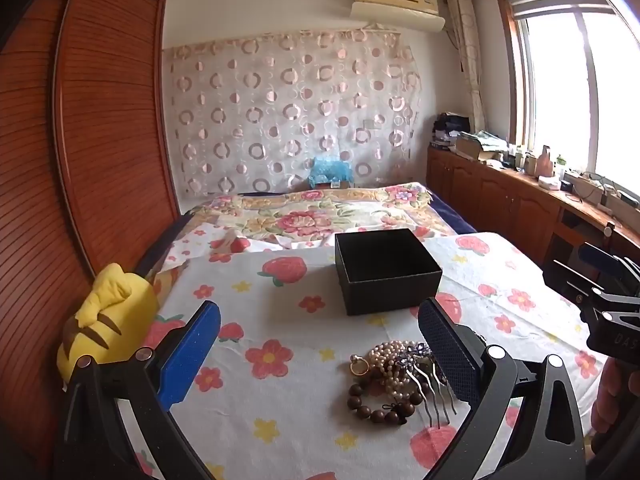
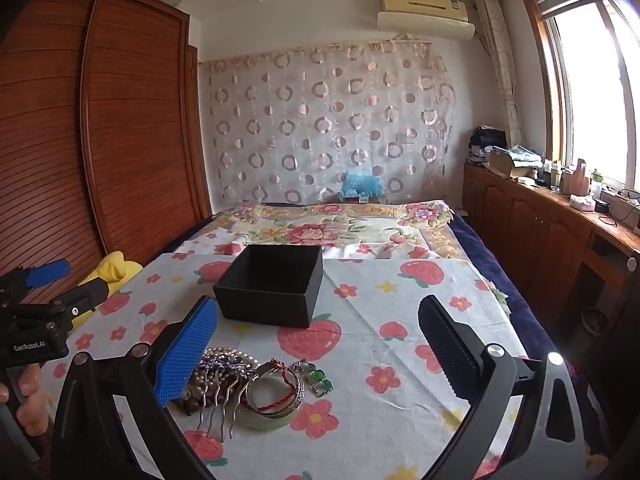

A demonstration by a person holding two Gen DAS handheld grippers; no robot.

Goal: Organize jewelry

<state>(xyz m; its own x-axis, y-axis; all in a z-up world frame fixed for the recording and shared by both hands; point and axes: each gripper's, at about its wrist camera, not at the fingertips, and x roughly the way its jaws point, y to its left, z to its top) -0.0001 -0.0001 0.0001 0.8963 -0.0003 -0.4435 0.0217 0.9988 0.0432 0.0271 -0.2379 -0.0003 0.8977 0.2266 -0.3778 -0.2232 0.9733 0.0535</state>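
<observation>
both the left gripper (image 1: 320, 344) and the right gripper (image 2: 318, 344) are held wide open with nothing gripped. the jewelry pile (image 1: 400, 380) is heaped on the flowered cloth (image 1: 280, 400), just in front of the empty black box (image 1: 386, 270).

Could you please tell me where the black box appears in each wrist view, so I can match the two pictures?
Left wrist view: the black box sits right of centre, beyond the jewelry pile.
Right wrist view: the black box sits left of centre, beyond the pile.
Shared landmark: the air conditioner high on the far wall.
</observation>
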